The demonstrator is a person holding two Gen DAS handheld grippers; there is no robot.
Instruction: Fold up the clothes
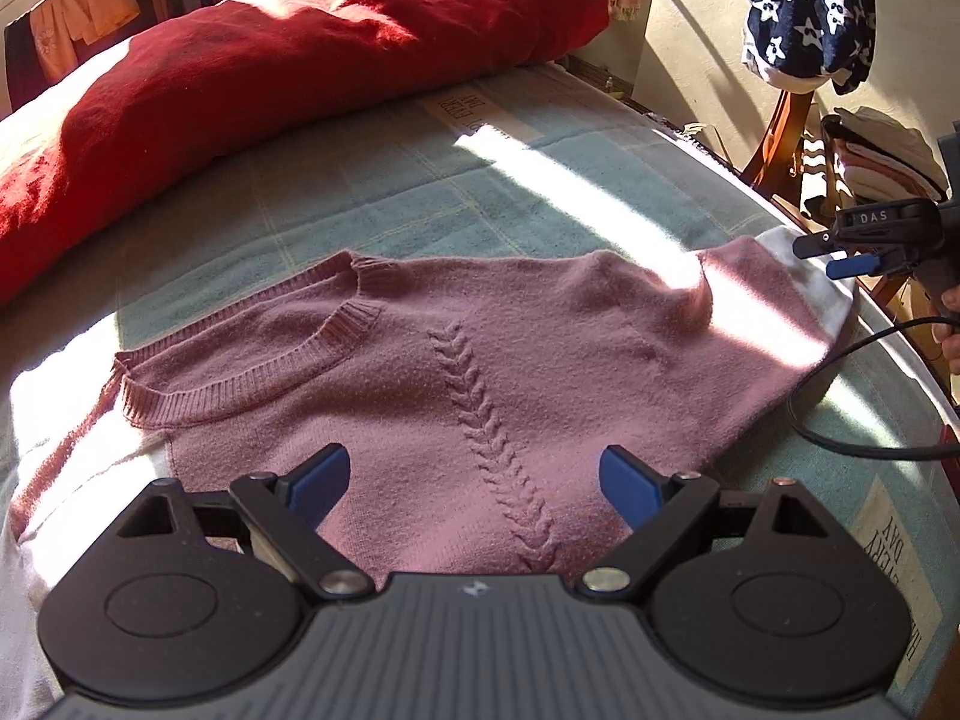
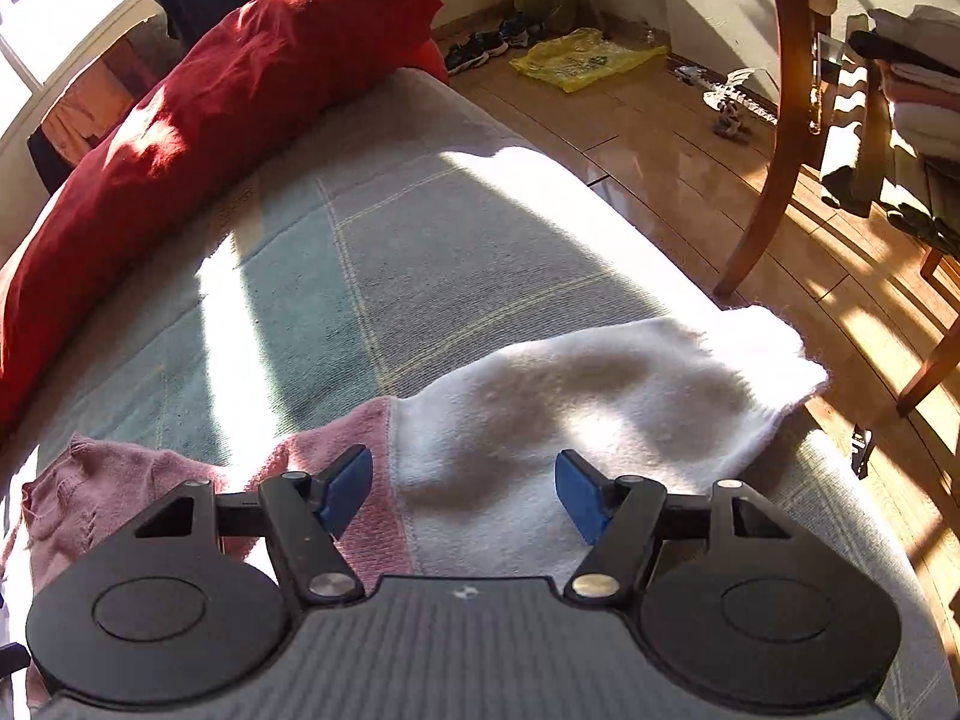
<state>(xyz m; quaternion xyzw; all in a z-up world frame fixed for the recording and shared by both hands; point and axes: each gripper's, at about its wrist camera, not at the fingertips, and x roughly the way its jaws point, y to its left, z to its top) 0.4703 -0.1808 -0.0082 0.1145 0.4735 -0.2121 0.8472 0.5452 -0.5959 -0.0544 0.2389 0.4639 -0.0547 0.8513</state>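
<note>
A pink knit sweater with a cable braid down its front lies flat on the bed, collar to the left. Its lower band is white and reaches the bed's right edge. My left gripper hovers open over the sweater's near side, nothing between its blue pads. My right gripper is open just above the seam where pink meets white. In the left wrist view the right gripper shows side-on at the white band, held by a hand.
A green checked blanket covers the bed, and a big red pillow lies along its far side. A wooden chair with stacked clothes stands on the wooden floor to the right. A black cable trails over the bed's right edge.
</note>
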